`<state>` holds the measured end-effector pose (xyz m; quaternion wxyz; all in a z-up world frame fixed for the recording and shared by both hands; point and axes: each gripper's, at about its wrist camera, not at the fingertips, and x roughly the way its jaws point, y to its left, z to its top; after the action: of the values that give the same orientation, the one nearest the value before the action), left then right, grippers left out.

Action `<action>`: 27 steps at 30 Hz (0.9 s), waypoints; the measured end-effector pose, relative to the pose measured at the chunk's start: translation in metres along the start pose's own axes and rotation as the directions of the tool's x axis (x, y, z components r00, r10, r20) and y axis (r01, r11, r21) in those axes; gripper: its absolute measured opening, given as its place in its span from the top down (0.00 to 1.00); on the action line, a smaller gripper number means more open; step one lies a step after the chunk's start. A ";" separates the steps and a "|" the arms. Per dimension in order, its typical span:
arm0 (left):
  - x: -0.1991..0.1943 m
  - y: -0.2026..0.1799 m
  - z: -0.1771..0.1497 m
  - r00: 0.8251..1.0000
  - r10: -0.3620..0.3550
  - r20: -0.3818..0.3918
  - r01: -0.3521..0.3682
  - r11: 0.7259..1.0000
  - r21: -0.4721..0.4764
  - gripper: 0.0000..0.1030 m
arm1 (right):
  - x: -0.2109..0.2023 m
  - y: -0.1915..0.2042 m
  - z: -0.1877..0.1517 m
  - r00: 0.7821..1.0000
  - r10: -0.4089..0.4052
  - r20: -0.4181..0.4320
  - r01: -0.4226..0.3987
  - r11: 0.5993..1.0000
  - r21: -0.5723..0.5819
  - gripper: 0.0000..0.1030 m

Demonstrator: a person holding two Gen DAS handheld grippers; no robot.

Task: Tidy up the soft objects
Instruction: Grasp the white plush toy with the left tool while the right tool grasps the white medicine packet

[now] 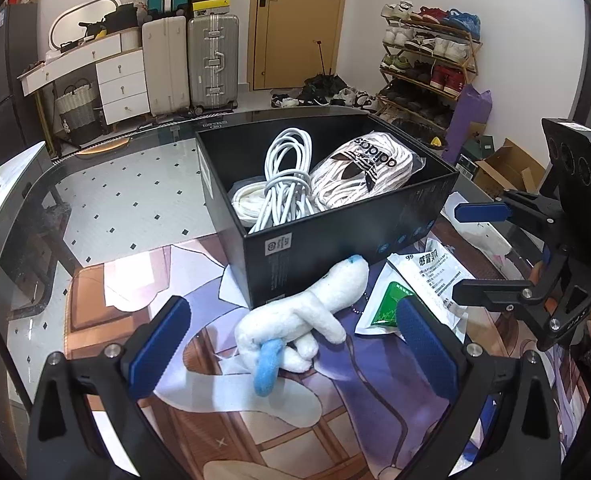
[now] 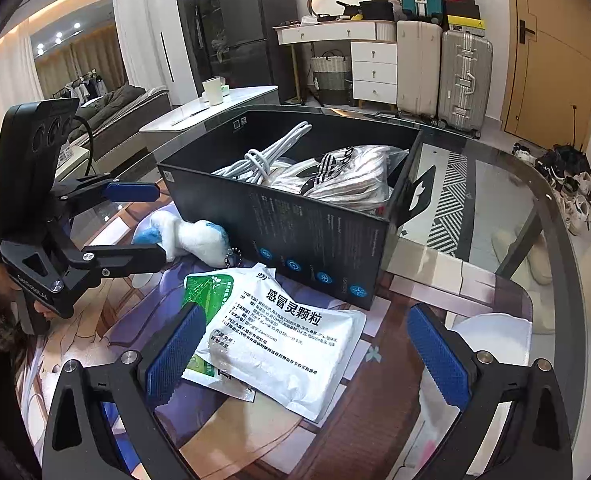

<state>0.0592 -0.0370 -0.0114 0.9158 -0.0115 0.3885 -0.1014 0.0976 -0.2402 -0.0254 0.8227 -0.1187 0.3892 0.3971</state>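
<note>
A white plush toy with blue tips (image 1: 295, 320) lies on the printed mat just in front of the black box (image 1: 335, 240). My left gripper (image 1: 291, 344) stands open around it, fingers wide on either side, not touching. The box holds a white cable coil (image 1: 283, 184), a white cord bundle and a bagged Adidas lace pack (image 1: 359, 172). A white and green medicine pouch (image 2: 271, 336) lies flat on the mat before the box (image 2: 295, 236). Over it my right gripper (image 2: 307, 352) is open and holds nothing. The right wrist view also shows the plush (image 2: 195, 236) between the left gripper's fingers (image 2: 135, 192).
The glass table (image 1: 107, 184) carries a printed mat (image 1: 223, 412) under everything. Beyond the table stand suitcases (image 1: 211, 60), a white dresser (image 1: 119, 76), a shoe rack (image 1: 427, 60) and cardboard boxes (image 1: 507, 168). A low white side table (image 2: 215, 108) with a mug stands to the left.
</note>
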 end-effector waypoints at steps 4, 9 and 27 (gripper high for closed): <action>0.001 0.000 -0.003 1.000 0.011 0.010 -0.011 1.000 0.008 0.00 | 0.007 0.004 0.000 0.999 0.022 -0.032 -0.023 1.000 -0.021 0.01; 0.001 0.003 -0.003 1.000 0.003 0.011 -0.003 1.000 -0.004 0.00 | 0.018 0.009 -0.001 0.995 0.040 -0.089 -0.043 0.998 -0.039 0.01; 0.014 0.003 0.000 0.998 -0.027 -0.053 0.027 1.000 -0.013 0.24 | 0.021 0.008 0.000 0.994 0.006 -0.112 -0.009 1.000 -0.029 0.11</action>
<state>0.0692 -0.0367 -0.0221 0.9035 -0.0199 0.4133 -0.1115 0.0998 -0.2230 -0.0400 0.7963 -0.1513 0.4291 0.3986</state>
